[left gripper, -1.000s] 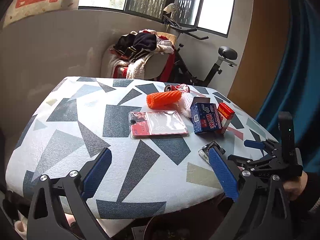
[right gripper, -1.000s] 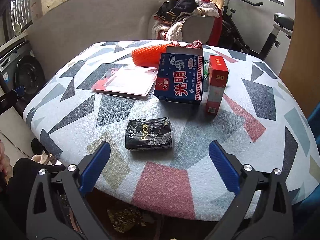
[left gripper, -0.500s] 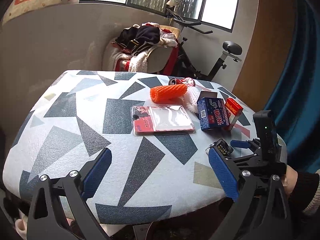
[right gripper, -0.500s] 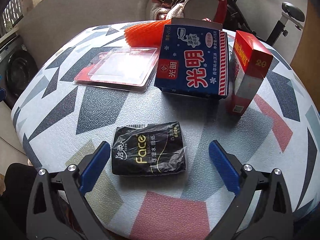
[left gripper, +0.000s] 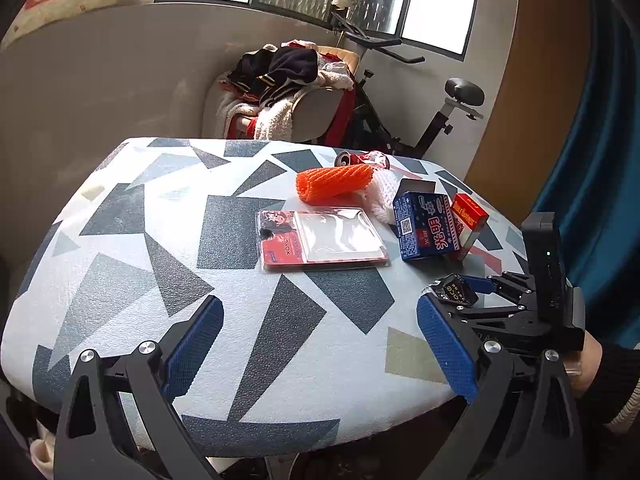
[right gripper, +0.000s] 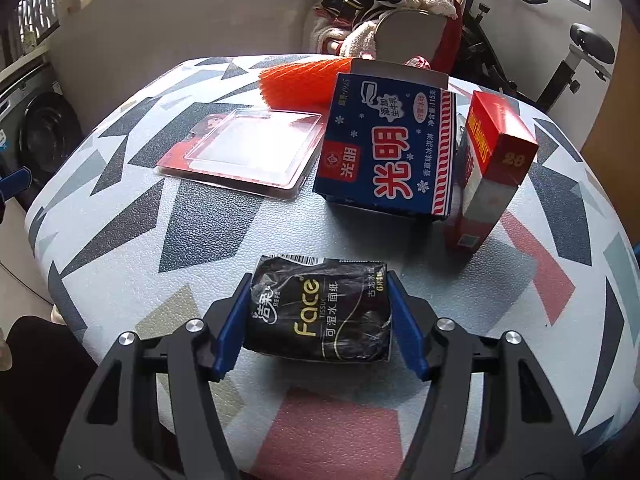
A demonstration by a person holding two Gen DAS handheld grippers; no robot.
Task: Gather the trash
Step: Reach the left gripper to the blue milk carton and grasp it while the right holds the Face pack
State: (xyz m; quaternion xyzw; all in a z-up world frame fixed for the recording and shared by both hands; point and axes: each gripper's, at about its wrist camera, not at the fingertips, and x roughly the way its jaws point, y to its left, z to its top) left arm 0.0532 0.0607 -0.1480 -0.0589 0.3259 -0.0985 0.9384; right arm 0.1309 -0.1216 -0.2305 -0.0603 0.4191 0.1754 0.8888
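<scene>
My right gripper (right gripper: 318,326) is shut on a black Face tissue pack (right gripper: 320,312) near the table's front edge; both blue pads press its ends. In the left wrist view the pack (left gripper: 456,290) shows between the right gripper's fingers at the right. My left gripper (left gripper: 320,352) is open and empty above the table's near edge. On the table lie a blue carton (right gripper: 386,156), a red box (right gripper: 492,168), a clear blister pack with a red card (right gripper: 248,152), an orange foam net (left gripper: 334,182), a white net (left gripper: 384,194) and a crushed red can (left gripper: 362,158).
The round table (left gripper: 160,248) has a patterned cloth. Behind it stand a chair piled with clothes (left gripper: 288,92) and an exercise bike (left gripper: 420,120). A blue curtain (left gripper: 600,160) hangs at the right. A washing machine (right gripper: 44,136) stands at the left.
My right gripper moved forward over the tissue pack and closed on it. My left gripper stayed open and shifted slightly.
</scene>
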